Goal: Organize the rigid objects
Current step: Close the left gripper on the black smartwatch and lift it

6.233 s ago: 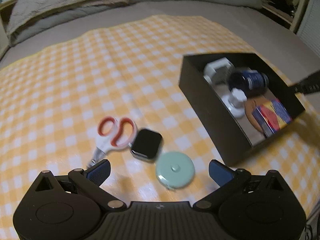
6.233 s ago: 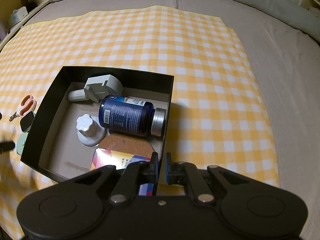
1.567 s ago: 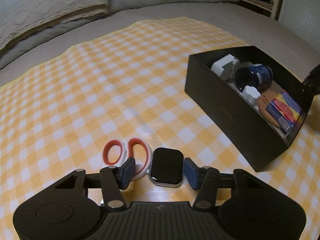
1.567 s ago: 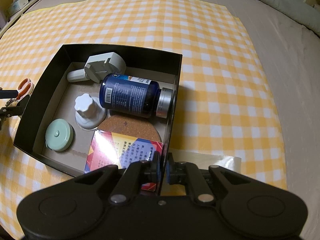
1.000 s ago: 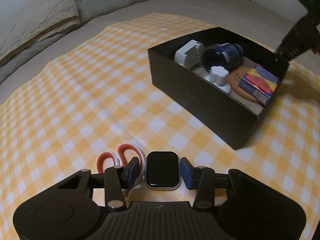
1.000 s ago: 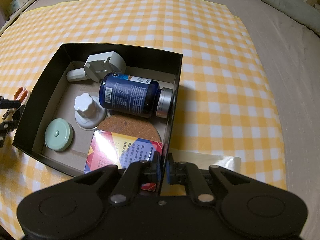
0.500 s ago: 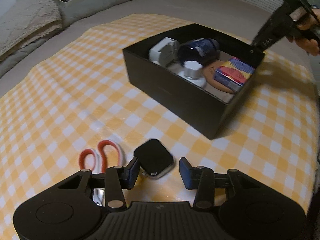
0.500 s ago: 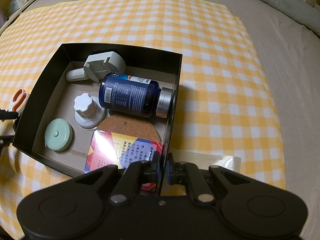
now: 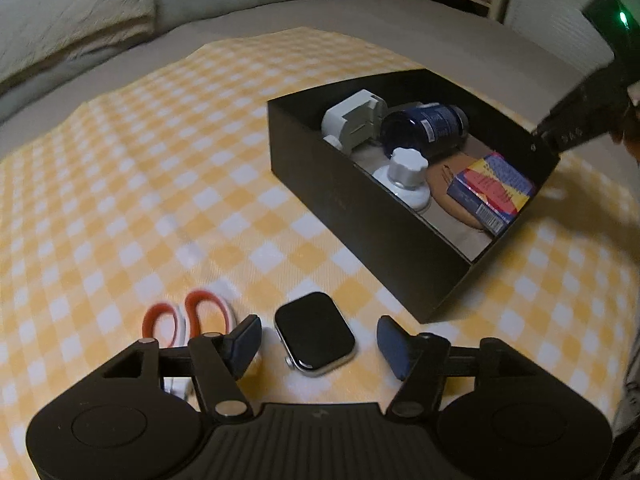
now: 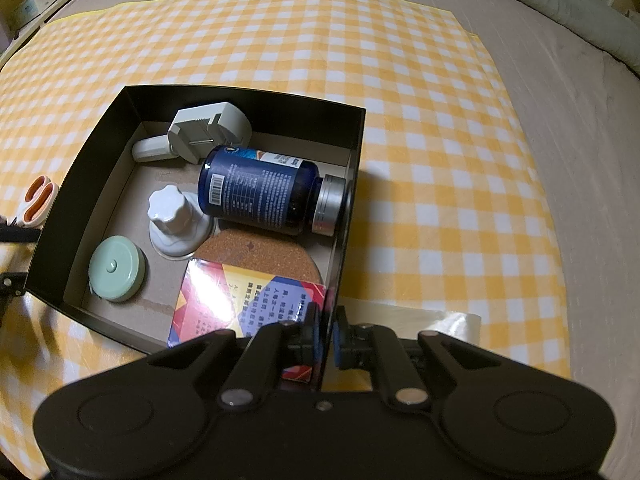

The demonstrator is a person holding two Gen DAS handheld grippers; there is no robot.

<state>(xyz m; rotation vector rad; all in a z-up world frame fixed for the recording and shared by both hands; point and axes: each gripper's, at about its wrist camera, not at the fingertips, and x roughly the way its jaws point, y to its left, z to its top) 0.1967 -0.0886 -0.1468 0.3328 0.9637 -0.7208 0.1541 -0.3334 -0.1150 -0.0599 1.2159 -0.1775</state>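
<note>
A black smartwatch body (image 9: 315, 334) lies flat on the yellow checked cloth between the fingers of my left gripper (image 9: 318, 344), which is open around it without touching. Red-handled scissors (image 9: 186, 317) lie just left of it, also seen past the box in the right wrist view (image 10: 37, 199). My right gripper (image 10: 327, 338) is shut on the near wall of the black box (image 10: 347, 216). The box (image 9: 360, 216) holds a blue bottle (image 10: 264, 190), white plug adapter (image 10: 208, 130), white knob (image 10: 174, 216), mint tape measure (image 10: 117, 268), cork coaster (image 10: 260, 250) and colourful card box (image 10: 244, 300).
The checked cloth (image 10: 440, 128) covers a grey bed. Pillows (image 9: 72, 28) lie at the far end. A strip of clear tape (image 10: 432, 318) sits on the cloth right of my right gripper.
The left gripper's fingers have opened wider around the smartwatch, which now lies flat on the cloth. The left view has swung. The right gripper and box have not moved.
</note>
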